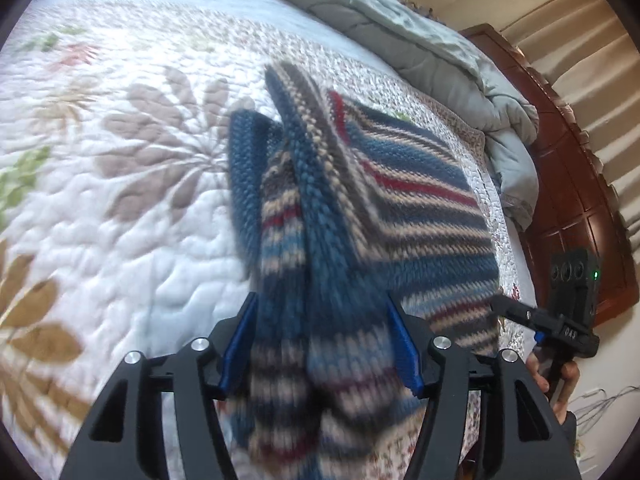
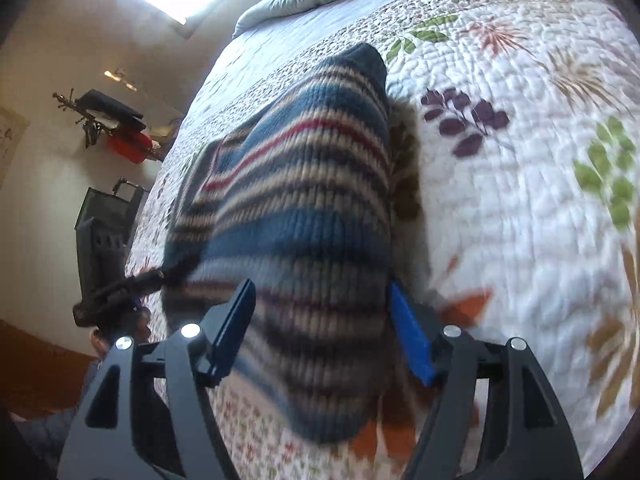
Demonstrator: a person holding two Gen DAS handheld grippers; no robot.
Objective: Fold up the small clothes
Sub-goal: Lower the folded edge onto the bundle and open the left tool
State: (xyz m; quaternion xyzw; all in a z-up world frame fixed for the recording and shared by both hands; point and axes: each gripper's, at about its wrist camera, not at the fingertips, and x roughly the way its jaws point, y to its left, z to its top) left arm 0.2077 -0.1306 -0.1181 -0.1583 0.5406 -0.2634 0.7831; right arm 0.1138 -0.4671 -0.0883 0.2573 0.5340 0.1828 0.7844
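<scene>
- The striped knitted sweater (image 1: 420,208) is lying on the flower-patterned quilt (image 1: 120,208) of the bed, partly bunched up.
- The left gripper (image 1: 320,344) is standing with its jaws apart — a blurred fold of the sweater is hanging between the blue pads (image 1: 240,344), and they do not seem to be pressing it.
- The right gripper (image 2: 320,328) is also standing apart around the knit; I cannot tell whether its pads are touching it.
- A grey duvet (image 1: 420,40) is lying crumpled further up the bed.
</scene>
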